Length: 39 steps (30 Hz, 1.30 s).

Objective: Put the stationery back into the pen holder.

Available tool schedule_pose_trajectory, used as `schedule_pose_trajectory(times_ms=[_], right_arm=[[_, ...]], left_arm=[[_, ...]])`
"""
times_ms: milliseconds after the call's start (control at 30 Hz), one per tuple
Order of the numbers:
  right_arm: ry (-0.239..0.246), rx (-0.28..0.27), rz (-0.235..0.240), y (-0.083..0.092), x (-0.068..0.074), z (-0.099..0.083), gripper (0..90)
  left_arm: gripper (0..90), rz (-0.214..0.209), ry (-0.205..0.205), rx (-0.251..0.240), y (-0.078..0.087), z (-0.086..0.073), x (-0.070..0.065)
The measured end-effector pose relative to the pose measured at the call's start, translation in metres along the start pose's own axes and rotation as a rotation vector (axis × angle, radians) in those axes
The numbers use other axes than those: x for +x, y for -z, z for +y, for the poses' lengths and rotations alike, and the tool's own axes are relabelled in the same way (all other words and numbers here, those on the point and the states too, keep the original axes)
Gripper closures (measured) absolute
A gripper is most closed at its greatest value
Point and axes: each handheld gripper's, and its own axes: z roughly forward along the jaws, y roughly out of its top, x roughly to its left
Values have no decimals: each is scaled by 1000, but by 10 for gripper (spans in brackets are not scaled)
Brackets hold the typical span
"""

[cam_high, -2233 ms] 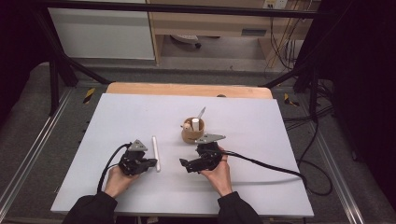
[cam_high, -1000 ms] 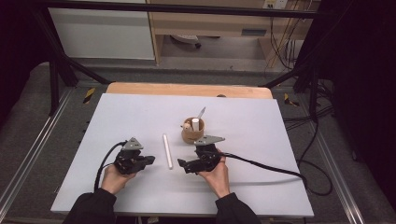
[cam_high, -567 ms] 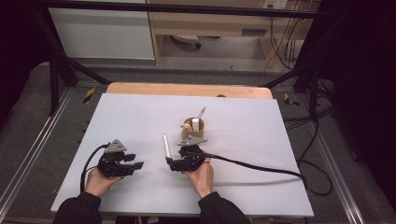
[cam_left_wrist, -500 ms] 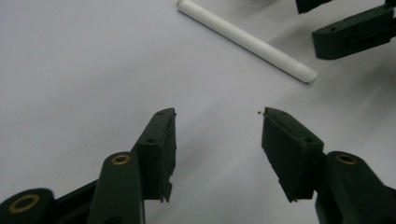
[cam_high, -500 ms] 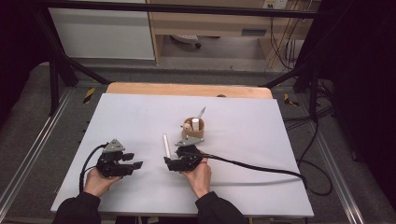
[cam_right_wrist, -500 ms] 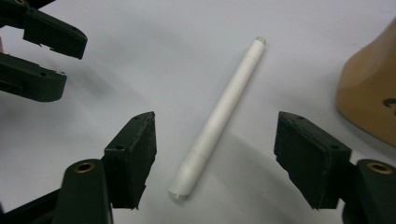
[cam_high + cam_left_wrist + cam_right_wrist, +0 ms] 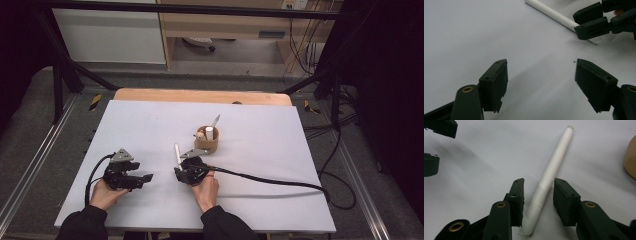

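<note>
High view, white pen (image 7: 176,152) lengthwise, tip far.

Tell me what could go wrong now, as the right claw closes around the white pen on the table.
1. The right claw has just been closing, with the pen between its pads but lying at an angle; a pad may push it askew rather than clamp it.
2. The claw is near the pen's end, so the long free part could droop when lifted.
3. The cup stands close behind; a swinging pen might knock it.
</note>
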Motion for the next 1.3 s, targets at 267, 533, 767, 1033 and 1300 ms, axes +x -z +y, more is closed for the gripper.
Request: schedule_pose_trajectory(times_ms=[267, 533, 767, 1033, 1300], right_arm=[[-21, -4, -30, 0, 1, -1, 730], [-28, 1, -67, 1, 2, -1, 786], [-15, 8, -47, 4, 0, 0, 790], [57, 9, 39, 26, -5, 14, 790], [147, 64, 217, 55, -18, 29, 790]], left_arm=[[265, -1, 5, -2, 0, 0, 0], [266, -2, 1, -3, 0, 0, 0], [258, -9, -7, -14, 1, 1, -1], [210, -26, -64, -37, 3, 4, -7], [188, -29, -217, -57, 4, 13, -24]])
